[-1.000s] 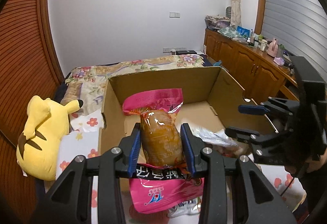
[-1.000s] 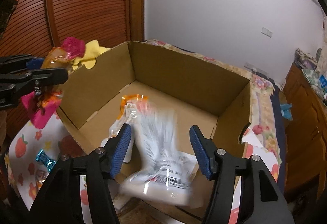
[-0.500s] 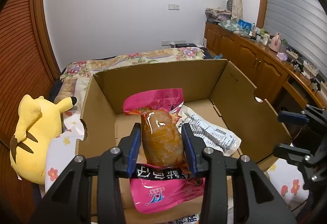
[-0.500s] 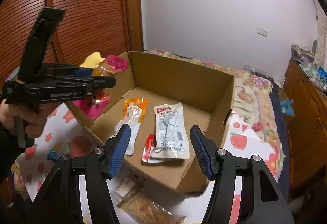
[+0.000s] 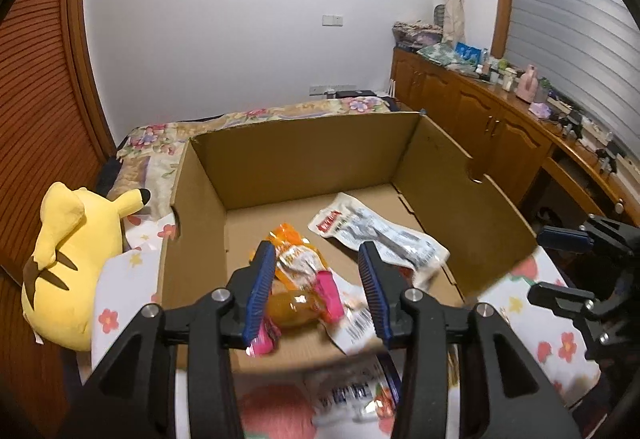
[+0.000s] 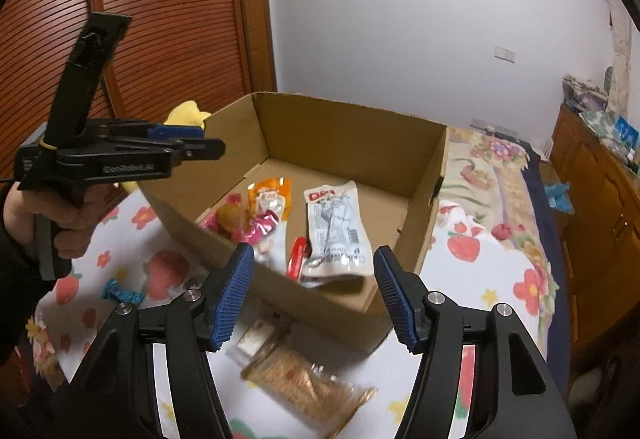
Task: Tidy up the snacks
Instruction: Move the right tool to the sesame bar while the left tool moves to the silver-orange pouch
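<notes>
Floral-sheeted bed [image 6: 500, 271], cardboard box [image 5: 304, 163] mid-frame. Left gripper [image 5: 318, 289] just opening, released; pink snack packet [image 5: 304, 303] loose below jaws. Right gripper [image 6: 316, 297] open, empty.

**Dim indoor light, fisheye bending, motion blur near the lens**

Both views are lit evenly and rather dimly from above, with a cool cast on the white wall [image 5: 240, 39]. Soft shadow is thrown inside the cardboard box [image 5: 304, 163] along its left wall. Black vignetting is seen at the corners, and straight lines are bowed toward the edges. Small glints are caught on the pink snack packet [image 5: 304, 303], which is smeared by motion. The cracker packet [image 6: 304, 387] near the lens is blurred as well; the far room is rendered sharper.
</notes>
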Tool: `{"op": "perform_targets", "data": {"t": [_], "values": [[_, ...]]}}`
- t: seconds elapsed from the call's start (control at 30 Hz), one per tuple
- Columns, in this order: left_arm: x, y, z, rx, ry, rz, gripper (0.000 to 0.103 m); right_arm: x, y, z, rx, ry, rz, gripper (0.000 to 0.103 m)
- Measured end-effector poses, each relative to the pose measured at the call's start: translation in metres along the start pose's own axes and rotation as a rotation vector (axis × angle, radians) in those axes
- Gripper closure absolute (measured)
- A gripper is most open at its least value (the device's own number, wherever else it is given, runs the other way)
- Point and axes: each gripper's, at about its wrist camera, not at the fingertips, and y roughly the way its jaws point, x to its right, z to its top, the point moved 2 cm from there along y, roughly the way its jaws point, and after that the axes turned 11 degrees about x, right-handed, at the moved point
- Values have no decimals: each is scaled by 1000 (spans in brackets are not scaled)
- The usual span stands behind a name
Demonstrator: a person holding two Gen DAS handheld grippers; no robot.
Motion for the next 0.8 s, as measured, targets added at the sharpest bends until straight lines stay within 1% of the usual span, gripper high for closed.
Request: {"op": "perform_targets", "data": {"t": [0.2, 0.33, 0.47, 0.6, 0.7, 0.8], "values": [[11, -47, -21, 24, 25, -31, 56, -12, -24, -20, 1, 19, -6, 38], [17, -73, -45, 23, 48, -43, 54, -16, -30, -38, -13, 35, -9, 38], [17, -86, -75, -3, 50, -47, 54, -18, -26, -58, -38, 53, -11, 38], [13, -90, -112, -47, 31, -46, 54, -16, -17, -76, -66, 69, -14, 38], [12, -91, -129, -70, 30, -34, 54, -12, -8, -86, -86, 65, -18, 38], [11, -94, -146, -84, 25, -38, 54, -8, 2, -92, -109, 52, -24, 38]]}}
